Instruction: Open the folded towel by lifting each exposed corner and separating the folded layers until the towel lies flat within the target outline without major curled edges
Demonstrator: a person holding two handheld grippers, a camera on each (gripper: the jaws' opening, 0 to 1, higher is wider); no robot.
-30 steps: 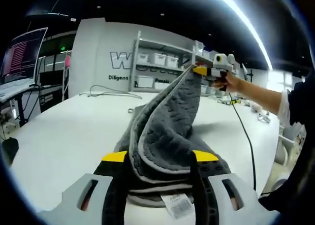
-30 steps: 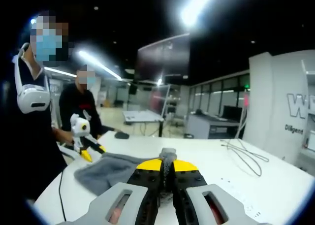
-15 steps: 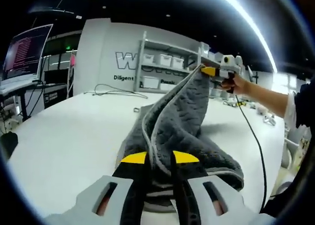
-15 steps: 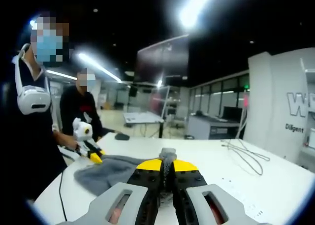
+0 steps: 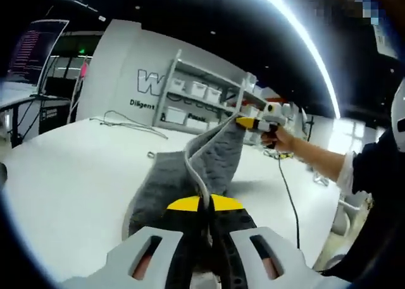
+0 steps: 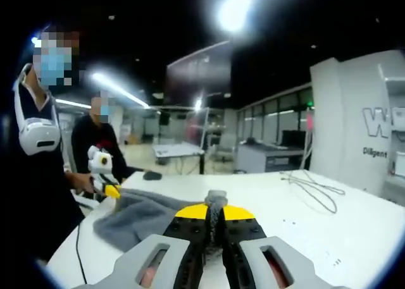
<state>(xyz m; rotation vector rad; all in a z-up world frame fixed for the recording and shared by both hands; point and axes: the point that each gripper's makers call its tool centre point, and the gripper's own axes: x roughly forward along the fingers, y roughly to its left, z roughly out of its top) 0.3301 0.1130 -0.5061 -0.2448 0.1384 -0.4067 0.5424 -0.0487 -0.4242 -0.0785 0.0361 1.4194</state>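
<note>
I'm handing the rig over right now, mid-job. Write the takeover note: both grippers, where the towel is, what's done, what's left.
Left gripper: shut on a pale-trimmed edge of the grey towel, low near the white table.
Right gripper: shut on another part of the towel, held up above the table; it shows in the left gripper view at.
Towel: hangs stretched between the two grippers, its lower part bunched on the table.
Done: both grips are taken and the layers are partly lifted apart.
Left: spread it open and lay it flat, edges uncurled. No target outline can be made out here.
</note>
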